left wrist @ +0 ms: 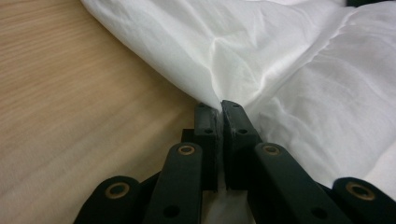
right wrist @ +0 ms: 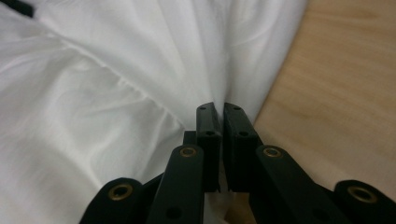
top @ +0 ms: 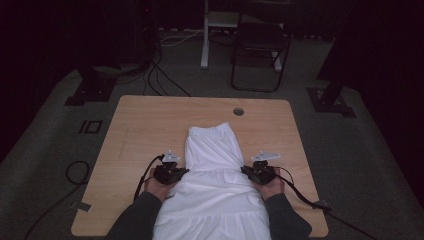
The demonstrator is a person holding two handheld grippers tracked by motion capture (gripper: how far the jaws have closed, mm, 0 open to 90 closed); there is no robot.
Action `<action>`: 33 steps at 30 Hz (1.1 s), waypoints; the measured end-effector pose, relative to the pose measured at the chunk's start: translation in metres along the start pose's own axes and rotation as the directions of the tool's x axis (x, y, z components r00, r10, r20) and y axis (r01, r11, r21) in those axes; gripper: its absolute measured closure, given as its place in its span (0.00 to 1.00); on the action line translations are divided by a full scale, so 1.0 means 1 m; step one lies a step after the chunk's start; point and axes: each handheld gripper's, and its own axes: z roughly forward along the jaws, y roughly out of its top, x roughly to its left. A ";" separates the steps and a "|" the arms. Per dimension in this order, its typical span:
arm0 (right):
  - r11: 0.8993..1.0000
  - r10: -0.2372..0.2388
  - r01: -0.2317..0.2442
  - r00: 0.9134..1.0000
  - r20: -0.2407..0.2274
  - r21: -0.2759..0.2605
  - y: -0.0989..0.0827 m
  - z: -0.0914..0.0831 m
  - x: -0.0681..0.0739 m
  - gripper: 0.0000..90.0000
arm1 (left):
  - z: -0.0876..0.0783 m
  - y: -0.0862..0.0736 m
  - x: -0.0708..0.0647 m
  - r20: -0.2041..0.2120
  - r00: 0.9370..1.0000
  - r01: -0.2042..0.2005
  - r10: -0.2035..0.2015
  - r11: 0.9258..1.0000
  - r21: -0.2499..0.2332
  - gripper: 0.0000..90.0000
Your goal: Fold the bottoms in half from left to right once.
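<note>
A white tiered skirt lies flat along the middle of the wooden table, waistband toward the far edge and hem hanging over the near edge by the person. The left gripper has its jaws pressed together on the skirt's left edge, and a pinch of cloth rises between them. The right gripper likewise has its jaws clamped on the right edge, with thin fabric caught between the tips.

Both holds look shallow, taken at the very tips on 1 or 2 thin layers. If the 2 hands lift or fold at different speeds, I judge the cloth could slip out of one side and the fold come out crooked. A pinch that catches just the top layer would leave the lower layer dragging on the table. The overhanging hem could also pull the whole garment toward the person.
</note>
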 end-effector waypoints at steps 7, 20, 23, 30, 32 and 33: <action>0.995 -0.002 0.004 1.000 0.028 -0.098 0.037 -0.018 -0.004 0.75 | 0.003 0.002 0.000 0.002 1.000 0.002 -0.002 1.000 -0.008 0.95; 0.992 0.108 -0.116 0.984 -0.138 -0.048 0.092 0.060 -0.015 0.80 | 0.004 0.001 0.000 -0.001 1.000 0.003 -0.003 1.000 -0.025 0.91; 0.998 0.044 -0.047 0.997 -0.060 -0.050 0.098 0.054 -0.012 0.99 | 0.003 0.002 -0.001 0.010 1.000 0.001 -0.001 1.000 -0.021 0.80; 0.971 0.029 0.009 0.988 0.155 -0.240 0.125 0.006 -0.028 0.99 | 0.005 0.005 -0.005 0.008 1.000 -0.016 0.016 1.000 -0.004 0.67; 0.983 0.048 -0.015 0.983 0.179 -0.182 0.118 0.018 -0.036 0.98 | 0.005 0.006 -0.006 0.006 1.000 -0.017 0.017 1.000 0.004 0.66; 0.989 0.050 -0.020 0.979 0.198 -0.147 0.112 0.027 -0.039 0.98 | 0.005 0.006 -0.006 0.007 1.000 -0.018 0.018 1.000 0.006 0.65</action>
